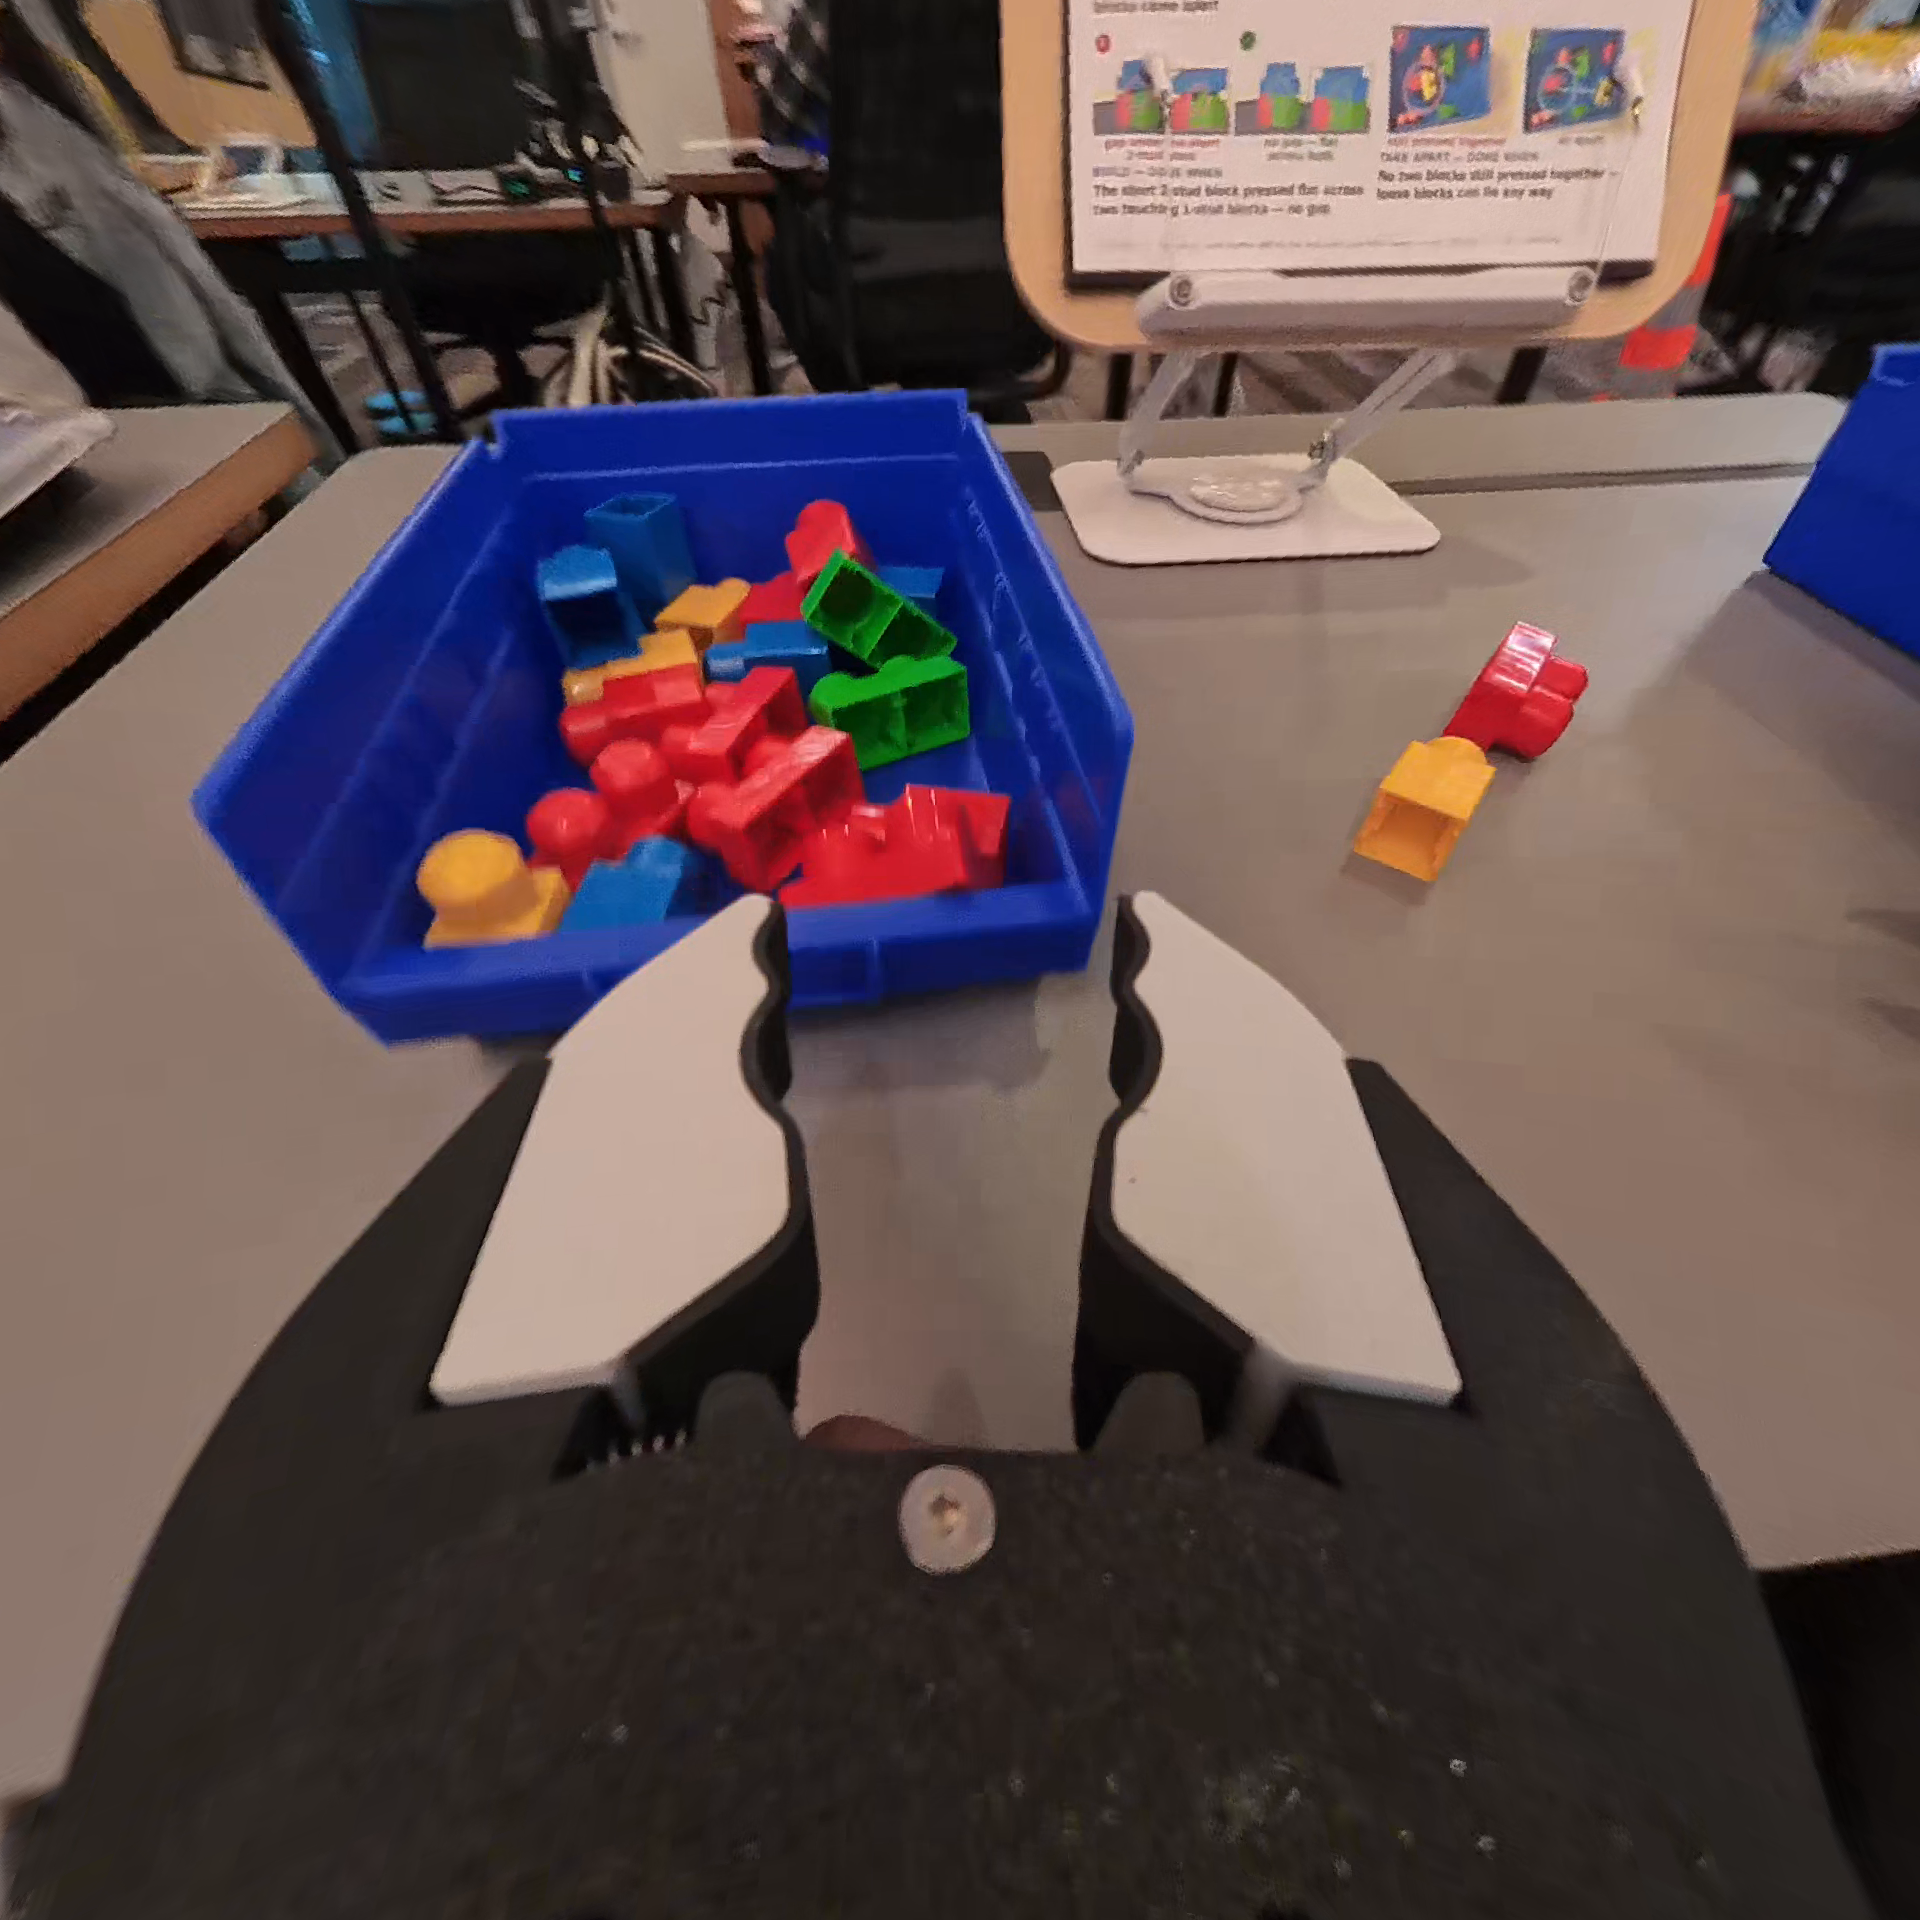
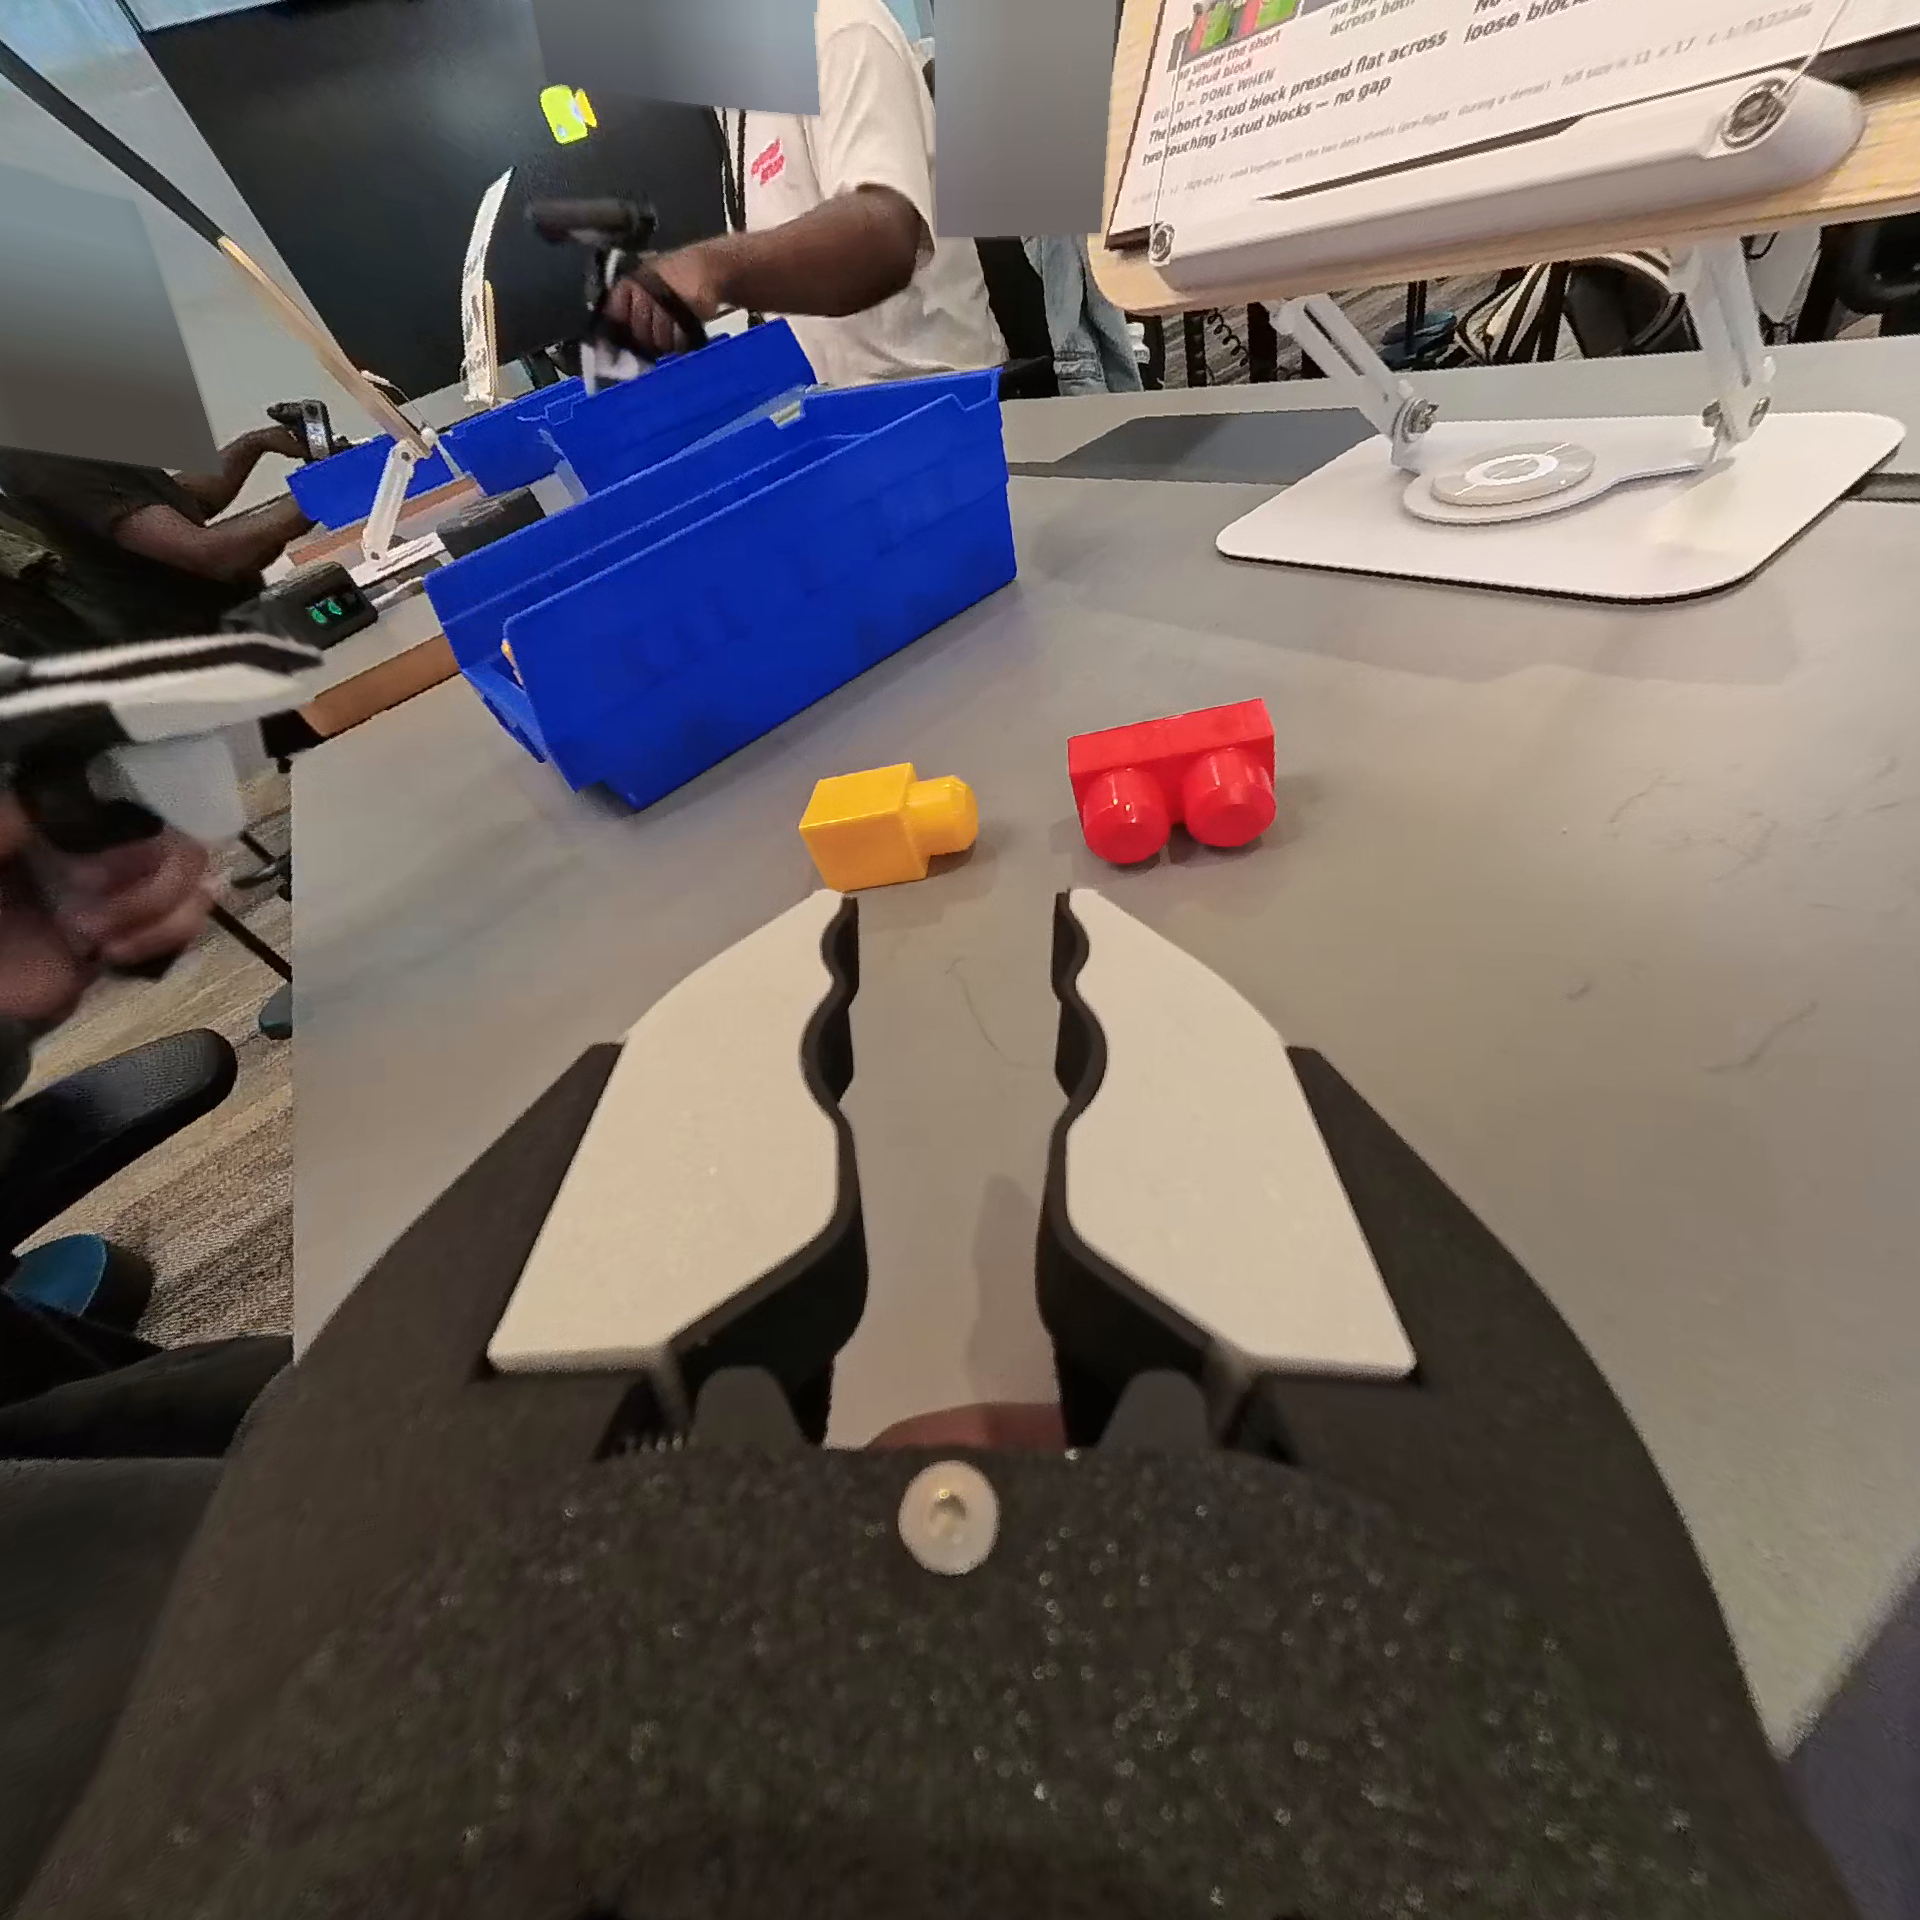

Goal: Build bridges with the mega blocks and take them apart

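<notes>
A blue bin [image 1: 416, 727] holds several red, blue, yellow and green mega blocks. My left gripper [image 1: 948, 940] is open and empty just in front of the bin's near wall. A yellow one-stud block [image 1: 1425, 805] and a red two-stud block [image 1: 1519, 691] lie on their sides on the grey table to the right of the bin. In the right wrist view the yellow block [image 2: 883, 826] lies just ahead of my open, empty right gripper [image 2: 956, 920], with the red block [image 2: 1174, 779] to its right and the bin [image 2: 748, 603] to the left.
A white stand [image 1: 1247, 509] with an instruction sheet [image 1: 1361, 135] stands at the back of the table; it also shows in the right wrist view [image 2: 1558, 499]. A second blue bin [image 1: 1860, 520] is at the right edge. People work at other tables behind, with more blue bins [image 2: 582, 426]. One gripper's finger ends stand about 35 cm off the other's.
</notes>
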`<state>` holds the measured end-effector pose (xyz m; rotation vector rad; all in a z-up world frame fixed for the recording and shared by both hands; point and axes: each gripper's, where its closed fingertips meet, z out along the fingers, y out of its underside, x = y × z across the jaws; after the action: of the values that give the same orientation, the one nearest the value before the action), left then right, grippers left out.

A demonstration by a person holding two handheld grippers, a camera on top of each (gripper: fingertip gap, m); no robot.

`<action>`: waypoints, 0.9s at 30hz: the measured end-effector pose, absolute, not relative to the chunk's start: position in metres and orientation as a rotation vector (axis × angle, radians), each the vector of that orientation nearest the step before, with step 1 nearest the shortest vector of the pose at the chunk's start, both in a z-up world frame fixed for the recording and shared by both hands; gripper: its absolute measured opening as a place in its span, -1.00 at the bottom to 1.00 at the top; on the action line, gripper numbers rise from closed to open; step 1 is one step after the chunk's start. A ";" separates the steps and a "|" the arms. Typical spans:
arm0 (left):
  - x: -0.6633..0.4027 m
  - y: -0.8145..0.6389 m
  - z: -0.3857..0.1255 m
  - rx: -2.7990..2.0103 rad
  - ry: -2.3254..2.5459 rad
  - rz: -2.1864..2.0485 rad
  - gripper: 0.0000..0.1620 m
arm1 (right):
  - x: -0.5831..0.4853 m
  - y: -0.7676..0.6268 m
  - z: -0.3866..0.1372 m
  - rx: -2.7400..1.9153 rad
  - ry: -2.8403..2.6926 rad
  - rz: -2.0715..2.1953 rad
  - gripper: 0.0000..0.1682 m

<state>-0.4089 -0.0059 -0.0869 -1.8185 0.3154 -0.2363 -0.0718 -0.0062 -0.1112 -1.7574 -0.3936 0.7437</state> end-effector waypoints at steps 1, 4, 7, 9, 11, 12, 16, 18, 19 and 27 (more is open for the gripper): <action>-0.409 -0.015 -0.092 -1.806 0.289 -0.250 -0.32 | -0.072 -0.006 -0.111 -1.755 -0.395 0.741 -0.58; -0.404 -0.022 -0.101 -1.738 0.327 -0.321 -0.41 | -0.073 -0.006 -0.111 -1.757 -0.401 0.740 -0.58; -0.409 -0.021 -0.099 -1.706 0.280 -0.439 -0.29 | -0.076 -0.006 -0.113 -1.771 -0.415 0.761 -0.58; -0.416 -0.027 -0.092 -1.701 0.266 -0.400 -0.23 | -0.075 -0.007 -0.112 -1.759 -0.405 0.759 -0.58; -0.424 -0.038 -0.085 -1.668 0.221 -0.373 -0.28 | -0.075 -0.008 -0.111 -1.752 -0.398 0.763 -0.58; -0.426 -0.042 -0.085 -1.671 0.208 -0.382 -0.31 | -0.075 -0.009 -0.111 -1.753 -0.395 0.763 -0.58; -0.430 -0.045 -0.086 -1.700 0.197 -0.405 -0.28 | -0.078 -0.008 -0.114 -1.780 -0.415 0.739 -0.58; -0.429 -0.046 -0.087 -1.706 0.193 -0.455 -0.28 | -0.080 -0.008 -0.116 -1.790 -0.429 0.726 -0.58; -0.428 -0.046 -0.088 -1.711 0.195 -0.466 -0.28 | -0.080 -0.008 -0.116 -1.792 -0.434 0.722 -0.58; -0.395 -0.022 -0.076 -1.801 0.596 -0.547 -0.17 | -0.081 -0.008 -0.117 -1.796 -0.440 0.733 -0.58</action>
<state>-0.3946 -0.0223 -0.0757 -1.8009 0.5957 -0.5471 -0.0814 -0.0077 -0.1169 -1.7958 -0.4399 0.7332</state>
